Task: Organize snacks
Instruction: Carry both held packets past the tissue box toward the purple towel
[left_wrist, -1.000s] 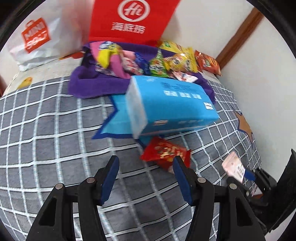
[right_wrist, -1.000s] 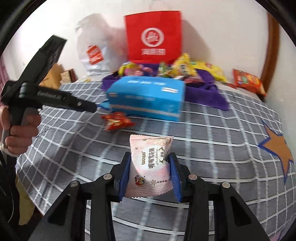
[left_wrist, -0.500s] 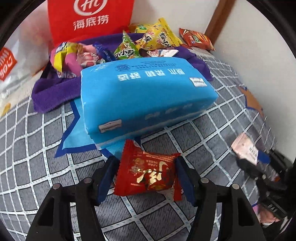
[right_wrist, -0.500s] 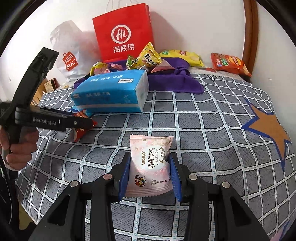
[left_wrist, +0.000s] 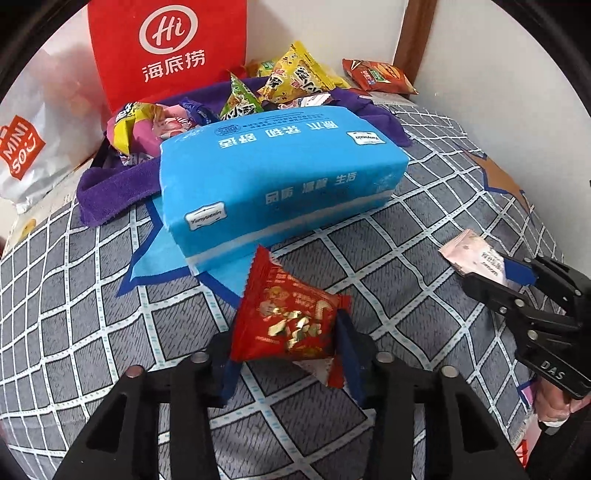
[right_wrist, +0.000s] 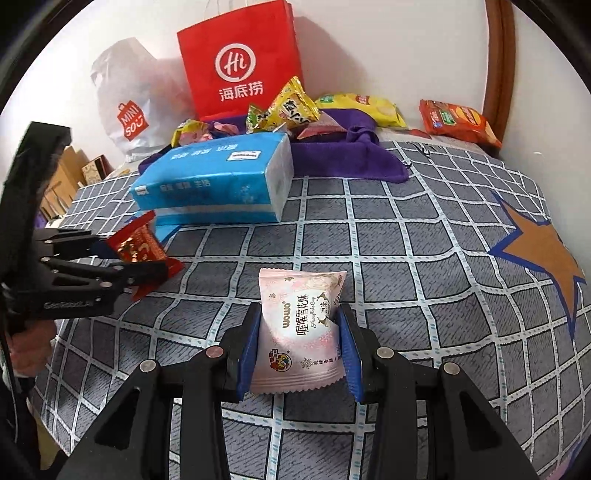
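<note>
A red snack packet (left_wrist: 288, 317) sits tilted between the blue pads of my left gripper (left_wrist: 286, 343). Its jaws are closing and the pads press on the packet's sides, just in front of the blue tissue pack (left_wrist: 280, 173). In the right wrist view the left gripper (right_wrist: 122, 258) holds that red packet (right_wrist: 140, 243) low over the checked bedspread (right_wrist: 406, 258). My right gripper (right_wrist: 299, 332) is shut on a pink snack packet (right_wrist: 299, 321), held upright above the bedspread. The pink packet (left_wrist: 476, 256) also shows at the right of the left wrist view.
Behind the tissue pack a purple cloth (left_wrist: 110, 188) carries several loose snack packets (left_wrist: 295, 79). A red paper bag (left_wrist: 166, 51) and a white bag (left_wrist: 29, 147) stand against the wall. An orange packet (left_wrist: 376, 75) lies in the far corner. A person's hand (right_wrist: 26, 347) grips the left tool.
My left gripper moved in to the red packet, closed around it and tipped it up. The right gripper kept its hold on the pink packet and sank a little.
</note>
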